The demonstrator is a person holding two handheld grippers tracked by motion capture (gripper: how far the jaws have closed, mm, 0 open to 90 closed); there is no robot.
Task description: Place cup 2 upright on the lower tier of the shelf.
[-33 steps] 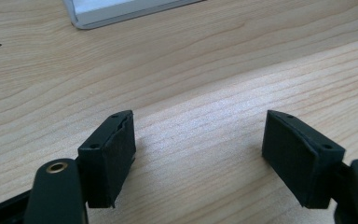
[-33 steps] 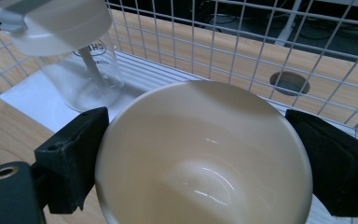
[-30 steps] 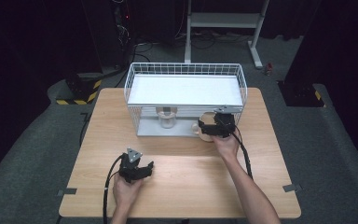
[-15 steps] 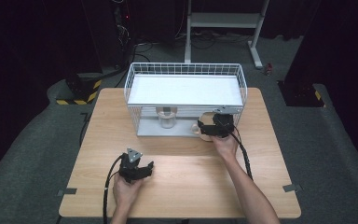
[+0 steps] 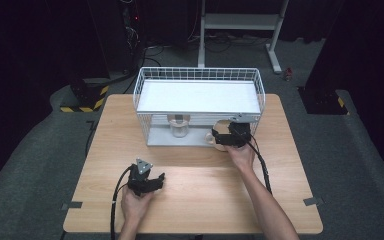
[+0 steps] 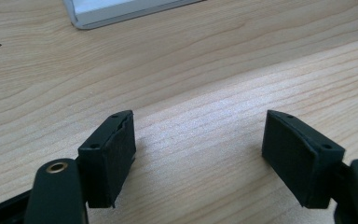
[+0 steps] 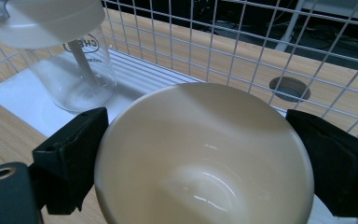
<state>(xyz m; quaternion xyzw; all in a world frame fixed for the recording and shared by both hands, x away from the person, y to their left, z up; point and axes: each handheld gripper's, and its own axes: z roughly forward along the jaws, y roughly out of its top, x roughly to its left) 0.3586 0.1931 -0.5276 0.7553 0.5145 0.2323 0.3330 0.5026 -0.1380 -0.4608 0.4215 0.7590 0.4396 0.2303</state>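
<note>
Staying put: right gripper (image 7: 200, 154) clamped on bowl (image 7: 205, 158) (left gripper (image 6: 200, 158) open, empty).

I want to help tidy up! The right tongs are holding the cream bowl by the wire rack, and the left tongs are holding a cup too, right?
Not quite. The left tongs are open and hold nothing, as the left gripper view shows; only bare table lies between them. The right tongs do hold the cream bowl by the wire rack.
</note>
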